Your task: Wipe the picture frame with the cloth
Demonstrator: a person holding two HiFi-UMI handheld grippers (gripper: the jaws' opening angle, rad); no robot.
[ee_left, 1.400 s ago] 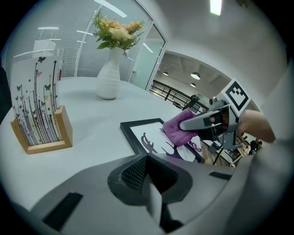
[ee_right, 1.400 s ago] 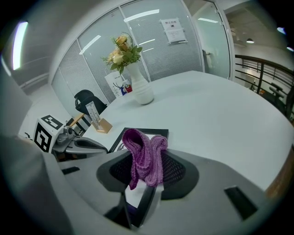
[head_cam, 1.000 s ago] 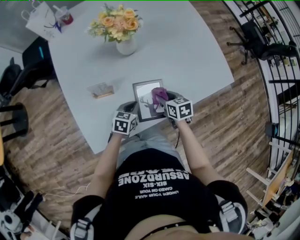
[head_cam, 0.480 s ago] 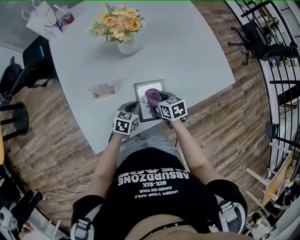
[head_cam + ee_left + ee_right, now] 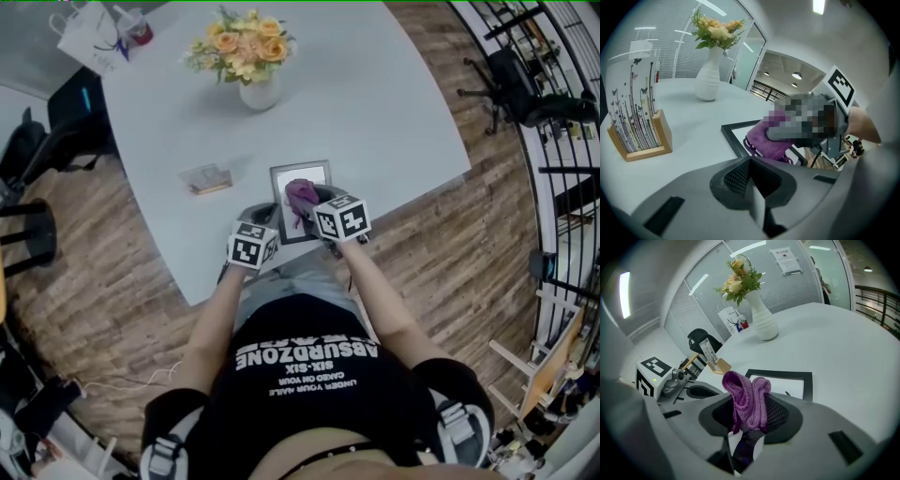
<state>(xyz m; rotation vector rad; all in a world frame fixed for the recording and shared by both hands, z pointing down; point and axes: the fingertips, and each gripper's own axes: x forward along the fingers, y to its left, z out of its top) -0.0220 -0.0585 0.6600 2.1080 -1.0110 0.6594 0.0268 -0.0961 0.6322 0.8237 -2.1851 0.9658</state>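
A black picture frame (image 5: 313, 168) lies flat on the white table (image 5: 375, 112) near its front edge. My right gripper (image 5: 310, 203) is shut on a bunched purple cloth (image 5: 299, 194), which rests on the frame's glass around its middle. In the right gripper view the cloth (image 5: 746, 399) stands up out of the jaws, with the frame (image 5: 787, 375) just beyond. My left gripper (image 5: 263, 216) sits by the frame's near left corner, shut with nothing between its jaws. The left gripper view shows the frame (image 5: 733, 136) and cloth (image 5: 768, 143) ahead to the right.
A white vase of flowers (image 5: 247, 54) stands at the table's far side. A small wooden card holder (image 5: 204, 178) lies left of the frame. A paper bag (image 5: 87, 39) and a cup (image 5: 132, 28) sit at the far left corner. A dark chair (image 5: 70, 117) stands beyond the left edge.
My right gripper has carried the cloth leftward across the frame, from its right side to its middle. The left gripper has stayed in place.
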